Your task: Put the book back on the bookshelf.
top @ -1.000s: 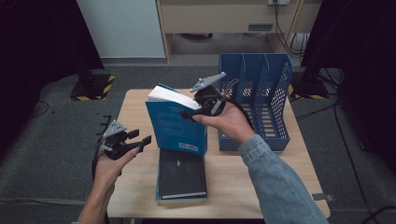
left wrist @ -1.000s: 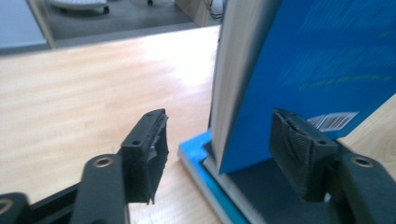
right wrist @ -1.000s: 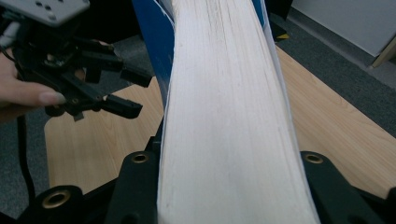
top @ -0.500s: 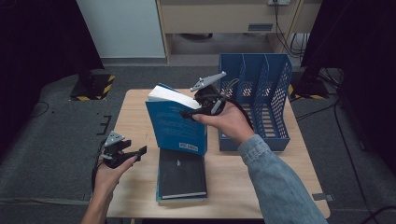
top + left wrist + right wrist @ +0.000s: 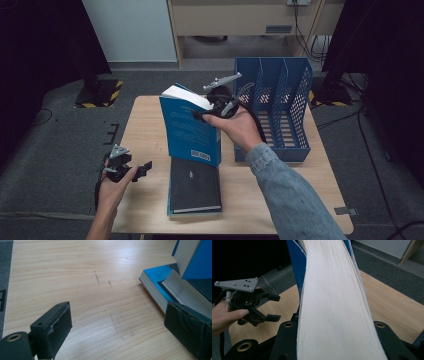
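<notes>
The wooden table [image 5: 150,125] carries a blue mesh file rack [image 5: 280,110]. Standing tilted over a flat dark book [image 5: 194,185], the thick blue paperback [image 5: 190,132], white label at its corner, is clamped by the right gripper [image 5: 207,114]. The left gripper [image 5: 142,167], just opening, hangs released.

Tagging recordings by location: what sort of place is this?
Probably an office or lab test bay: a small wooden table with a blue file rack, grey carpet, and a cabinet behind.

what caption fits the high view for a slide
Right gripper holds blue book upright by file rack; open left gripper waits.
</notes>
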Motion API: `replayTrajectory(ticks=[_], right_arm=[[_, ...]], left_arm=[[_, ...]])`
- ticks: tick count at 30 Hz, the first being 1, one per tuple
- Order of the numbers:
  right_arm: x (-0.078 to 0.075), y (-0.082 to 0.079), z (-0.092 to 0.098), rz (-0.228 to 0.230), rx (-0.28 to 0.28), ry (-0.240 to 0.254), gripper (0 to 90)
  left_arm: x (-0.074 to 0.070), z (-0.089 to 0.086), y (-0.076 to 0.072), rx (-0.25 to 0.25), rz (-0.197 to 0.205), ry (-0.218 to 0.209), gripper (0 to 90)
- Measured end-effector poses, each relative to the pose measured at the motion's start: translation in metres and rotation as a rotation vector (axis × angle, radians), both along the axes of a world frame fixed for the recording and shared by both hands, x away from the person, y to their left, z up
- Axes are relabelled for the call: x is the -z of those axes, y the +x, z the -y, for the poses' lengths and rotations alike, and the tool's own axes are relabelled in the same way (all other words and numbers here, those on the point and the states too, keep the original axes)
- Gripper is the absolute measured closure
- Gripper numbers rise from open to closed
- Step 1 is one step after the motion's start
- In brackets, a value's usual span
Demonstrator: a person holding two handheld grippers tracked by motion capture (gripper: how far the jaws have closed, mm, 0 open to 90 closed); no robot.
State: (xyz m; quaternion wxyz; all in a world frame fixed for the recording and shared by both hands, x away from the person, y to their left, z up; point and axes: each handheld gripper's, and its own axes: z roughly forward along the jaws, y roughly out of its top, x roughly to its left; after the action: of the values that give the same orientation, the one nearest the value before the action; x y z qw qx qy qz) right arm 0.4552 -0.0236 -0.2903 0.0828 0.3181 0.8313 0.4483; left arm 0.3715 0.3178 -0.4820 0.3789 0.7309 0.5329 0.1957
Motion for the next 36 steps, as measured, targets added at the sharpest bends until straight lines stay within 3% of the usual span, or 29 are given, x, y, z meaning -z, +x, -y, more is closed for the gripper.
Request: replayTrajectory(ticks=[8,11,16,21,30,36], right_arm=[[-0.005,0.001,0.0,-0.053,0.04,-0.014,59.9],[-0.007,0.001,-0.002,-0.062,0.051,-0.025,59.9],[-0.013,0.001,-0.008,-0.094,0.075,-0.027,60.0],[-0.018,0.0,-0.013,-0.107,0.07,-0.028,60.0],[-0.022,-0.002,-0.015,-0.113,0.069,-0.013,60.0],[-0.022,-0.002,-0.013,-0.114,0.076,-0.012,60.0]], left_arm=[[0.009,0.004,0.002,0.026,-0.071,0.059,6.6],[0.009,0.004,0.002,0.025,-0.073,0.061,6.6],[0.013,0.001,0.002,0.005,-0.093,0.026,6.7],[0.016,0.005,0.002,0.022,-0.114,0.057,6.7],[0.015,0.005,0.001,0.003,-0.101,0.064,6.7],[0.014,0.014,0.0,0.019,-0.098,0.06,6.7]])
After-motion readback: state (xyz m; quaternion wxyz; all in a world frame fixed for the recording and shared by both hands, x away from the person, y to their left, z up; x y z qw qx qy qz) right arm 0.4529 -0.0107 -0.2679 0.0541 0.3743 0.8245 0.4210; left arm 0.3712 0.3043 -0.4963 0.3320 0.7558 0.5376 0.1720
